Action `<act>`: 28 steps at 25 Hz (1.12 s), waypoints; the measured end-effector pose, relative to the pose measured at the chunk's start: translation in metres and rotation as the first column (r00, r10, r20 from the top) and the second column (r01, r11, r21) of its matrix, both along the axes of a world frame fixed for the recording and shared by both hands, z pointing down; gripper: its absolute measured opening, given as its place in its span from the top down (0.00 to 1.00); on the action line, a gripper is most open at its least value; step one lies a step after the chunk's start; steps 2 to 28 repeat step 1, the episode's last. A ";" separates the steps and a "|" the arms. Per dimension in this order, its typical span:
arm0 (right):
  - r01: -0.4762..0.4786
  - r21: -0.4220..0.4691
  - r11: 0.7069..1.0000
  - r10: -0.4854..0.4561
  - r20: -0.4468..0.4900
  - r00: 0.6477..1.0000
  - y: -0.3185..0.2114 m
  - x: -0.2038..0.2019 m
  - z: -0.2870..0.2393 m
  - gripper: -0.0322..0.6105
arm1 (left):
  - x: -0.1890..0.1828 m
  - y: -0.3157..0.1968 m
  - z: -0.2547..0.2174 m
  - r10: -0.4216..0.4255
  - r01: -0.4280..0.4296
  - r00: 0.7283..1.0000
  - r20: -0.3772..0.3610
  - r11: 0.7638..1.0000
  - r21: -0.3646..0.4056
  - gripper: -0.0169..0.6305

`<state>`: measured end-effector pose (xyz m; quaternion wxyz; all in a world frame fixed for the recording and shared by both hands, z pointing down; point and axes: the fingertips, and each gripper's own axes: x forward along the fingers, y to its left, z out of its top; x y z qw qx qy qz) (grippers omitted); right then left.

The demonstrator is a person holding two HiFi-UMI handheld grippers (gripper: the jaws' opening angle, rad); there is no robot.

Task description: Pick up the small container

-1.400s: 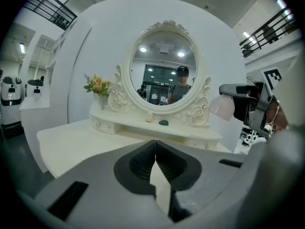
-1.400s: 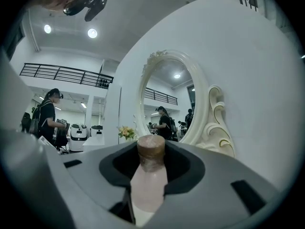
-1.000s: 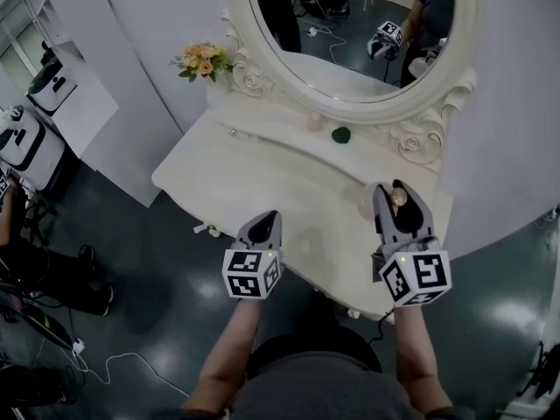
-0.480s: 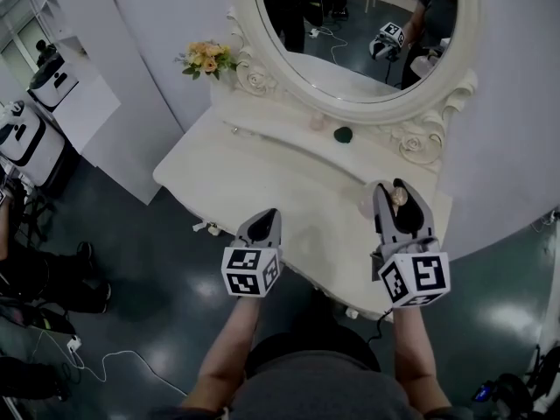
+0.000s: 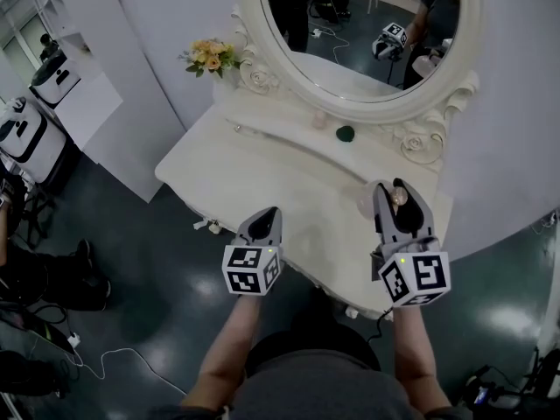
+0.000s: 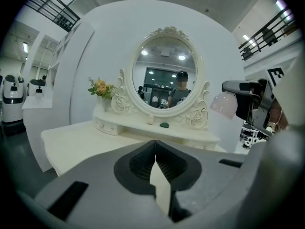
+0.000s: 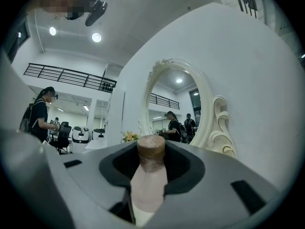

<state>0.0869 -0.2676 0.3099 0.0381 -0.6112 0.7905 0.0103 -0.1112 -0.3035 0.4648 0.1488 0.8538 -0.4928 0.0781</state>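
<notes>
Holding the small container (image 7: 150, 175) between its jaws, the right hand-held gripper (image 5: 395, 198) is clamped on the pale pink body just below the brown cap (image 7: 151, 146). The container lies along the jaws with its cap toward the tips. From the left gripper view, its pink bottom hangs in the air clear of the counter (image 5: 262, 173), so the lift itself looks done. The container is over the counter's right end, in front of the oval mirror (image 5: 367, 33). The left hand-held gripper (image 5: 265, 220) has its jaws together with nothing between them. It sits at the counter's front edge, well apart from the right one, and plays no part in the grasp. Judging by this, nothing of the task seems left beyond keeping the grip firm. Where the container should go next cannot be told from here.
</notes>
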 end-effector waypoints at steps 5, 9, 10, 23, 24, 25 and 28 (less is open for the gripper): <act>0.001 0.001 1.000 -0.001 0.000 1.000 0.001 0.000 0.000 0.73 | 0.000 0.001 0.000 0.001 -0.001 1.000 0.000 1.000 0.000 0.96; 0.001 0.001 1.000 -0.001 0.000 1.000 0.001 0.000 0.000 0.73 | 0.000 0.001 0.000 0.001 -0.001 1.000 0.000 1.000 0.000 0.96; 0.001 0.001 1.000 -0.001 0.000 1.000 0.001 0.000 0.000 0.73 | 0.000 0.001 0.000 0.001 -0.001 1.000 0.000 1.000 0.000 0.96; 0.001 0.001 1.000 -0.001 0.000 1.000 0.001 0.000 0.000 0.73 | 0.000 0.001 0.000 0.001 -0.001 1.000 0.000 1.000 0.000 0.96; 0.001 0.001 1.000 -0.001 0.000 1.000 0.001 0.000 0.000 0.73 | 0.000 0.001 0.000 0.001 -0.001 1.000 0.000 1.000 0.000 0.96; 0.001 0.001 1.000 -0.001 0.000 1.000 0.001 0.000 0.000 0.73 | 0.000 0.001 0.000 0.001 -0.001 1.000 0.000 1.000 0.000 0.96; 0.001 0.001 1.000 -0.001 0.000 1.000 0.001 0.000 0.000 0.73 | 0.000 0.001 0.000 0.001 -0.001 1.000 0.000 1.000 0.000 0.96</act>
